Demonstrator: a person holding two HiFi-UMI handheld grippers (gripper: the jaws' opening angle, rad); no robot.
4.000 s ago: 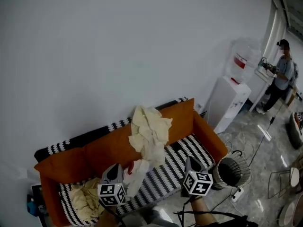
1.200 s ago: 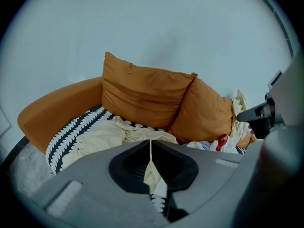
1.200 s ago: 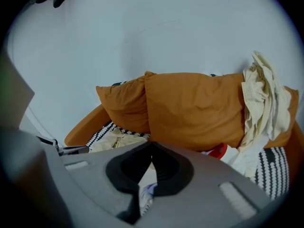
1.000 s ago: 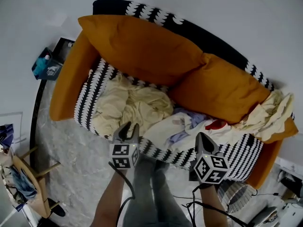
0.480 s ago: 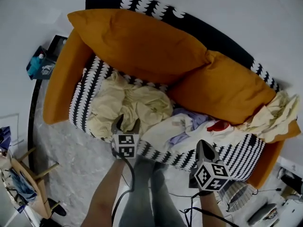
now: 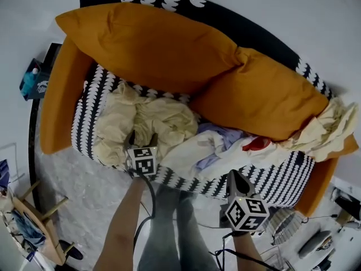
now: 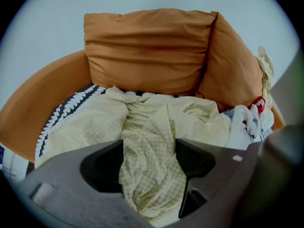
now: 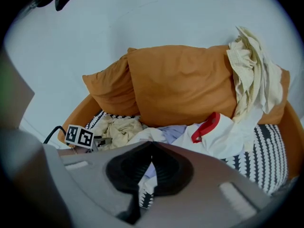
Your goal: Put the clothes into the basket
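The left gripper (image 7: 149, 160) has its jaws wide apart. They have just been opening, and a fold of the pale yellow checked garment (image 7: 152, 127) lies between the pads, unpinched. For a good pick, I judge it should sink a little deeper so both pads bracket a thick ridge of cloth rather than one thin layer. It should then close firmly before lifting, since a shallow bite would likely slip.

The right gripper (image 8: 152, 146) has its jaws together on nothing, over the front edge of the black-and-white sofa seat (image 6: 271, 179). It could open for the white garment with the red collar (image 8: 223, 132) at its one o'clock.

In the head view the left forearm (image 6: 121, 224) reaches from six o'clock up to the yellow heap, its gripper angled steeply down. The right gripper comes in from five o'clock, also tilted down. Beyond the clothes, two orange cushions (image 6: 152, 44) back them. The basket does not show plainly.
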